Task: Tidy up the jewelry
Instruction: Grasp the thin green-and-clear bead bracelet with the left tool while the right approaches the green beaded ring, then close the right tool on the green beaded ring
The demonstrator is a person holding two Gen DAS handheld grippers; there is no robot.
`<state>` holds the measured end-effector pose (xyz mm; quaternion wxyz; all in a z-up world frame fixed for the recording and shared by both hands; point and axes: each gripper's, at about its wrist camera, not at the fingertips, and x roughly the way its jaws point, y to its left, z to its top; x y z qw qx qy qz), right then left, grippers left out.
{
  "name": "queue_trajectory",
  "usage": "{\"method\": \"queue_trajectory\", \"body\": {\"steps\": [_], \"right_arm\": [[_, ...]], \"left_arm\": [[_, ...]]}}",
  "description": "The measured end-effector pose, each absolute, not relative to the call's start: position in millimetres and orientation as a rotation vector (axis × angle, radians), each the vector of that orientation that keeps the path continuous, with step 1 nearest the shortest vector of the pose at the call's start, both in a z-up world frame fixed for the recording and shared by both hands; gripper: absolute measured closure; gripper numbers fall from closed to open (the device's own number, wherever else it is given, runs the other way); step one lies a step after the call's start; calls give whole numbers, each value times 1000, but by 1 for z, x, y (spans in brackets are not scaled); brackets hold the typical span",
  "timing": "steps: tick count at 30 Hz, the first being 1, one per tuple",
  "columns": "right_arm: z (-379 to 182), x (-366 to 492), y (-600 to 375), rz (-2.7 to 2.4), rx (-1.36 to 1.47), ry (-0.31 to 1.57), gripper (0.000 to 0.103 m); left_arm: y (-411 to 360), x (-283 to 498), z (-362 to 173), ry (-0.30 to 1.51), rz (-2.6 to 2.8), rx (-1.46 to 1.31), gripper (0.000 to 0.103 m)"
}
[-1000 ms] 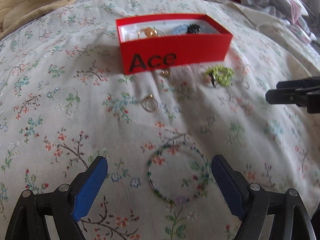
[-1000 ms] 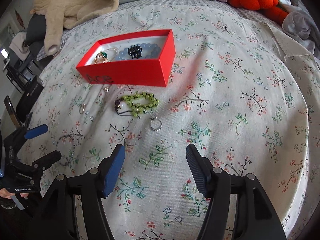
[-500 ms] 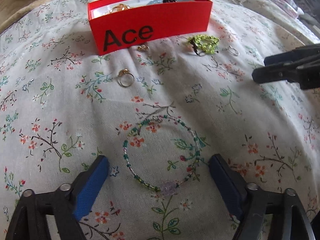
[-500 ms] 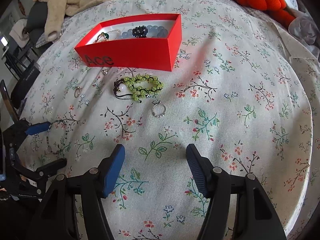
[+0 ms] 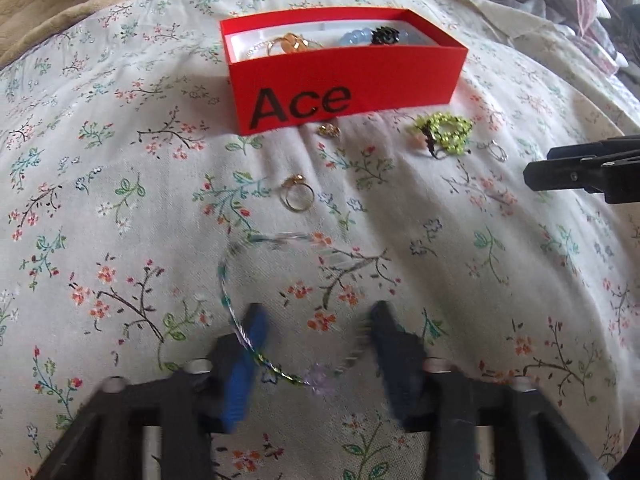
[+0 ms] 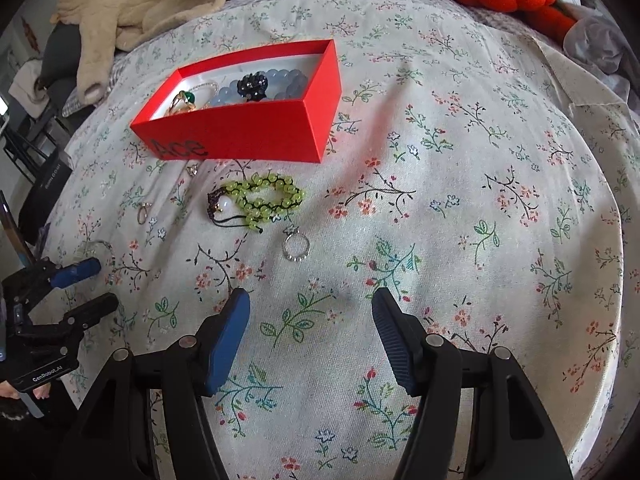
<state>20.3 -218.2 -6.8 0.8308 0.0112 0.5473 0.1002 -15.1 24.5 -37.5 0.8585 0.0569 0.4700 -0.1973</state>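
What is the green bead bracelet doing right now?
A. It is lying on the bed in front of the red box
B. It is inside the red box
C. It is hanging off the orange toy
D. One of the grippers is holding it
A. The green bead bracelet lies on the flowered bedspread just in front of the red box, outside it, with neither gripper touching it.

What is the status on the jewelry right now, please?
Left claw open around the thin beaded bracelet. Right claw open, empty, short of the silver ring. Red box path unobstructed.
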Motion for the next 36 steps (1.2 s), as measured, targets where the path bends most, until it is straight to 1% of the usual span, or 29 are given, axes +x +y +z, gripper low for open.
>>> {"method": "queue_trajectory", "body": {"steps": [5,6,7,11,12,16,18,19,20,21,23,27,29,36], "right_arm": [[-2,35,-221,199,67,1152,37],[-1,38,-222,198,78,1154,37],[-2,42,-222,198,88,1157,37],[-1,55,-219,190,111,1155,37],[-2,58,-219,185,115,1152,37],[-3,71,-219,166,136,1154,38],[-4,77,-218,161,141,1159,47],[-5,79,-218,162,141,1167,55],[-7,81,-216,165,144,1176,60],[-8,84,-215,170,149,1185,62],[-11,87,-213,181,158,1201,70],[-20,91,-211,168,174,1236,80],[-22,93,-213,165,188,1243,92],[-10,90,-217,141,219,1227,93]], "left_arm": [[30,-5,-31,977,-395,86,64],[30,-4,-29,974,-396,82,66],[30,-2,-29,974,-397,78,71],[31,3,-27,988,-396,62,81],[32,5,-28,993,-394,56,85],[37,12,-31,1020,-376,23,94],[41,14,-34,1035,-363,5,98],[43,16,-35,1044,-363,-7,99],[45,17,-36,1053,-365,-17,100],[45,18,-36,1060,-364,-23,101],[47,19,-36,1070,-356,-27,101],[51,21,-35,1082,-332,-33,102],[53,21,-35,1083,-321,-35,102],[58,20,-22,1064,-323,-55,103]]}}
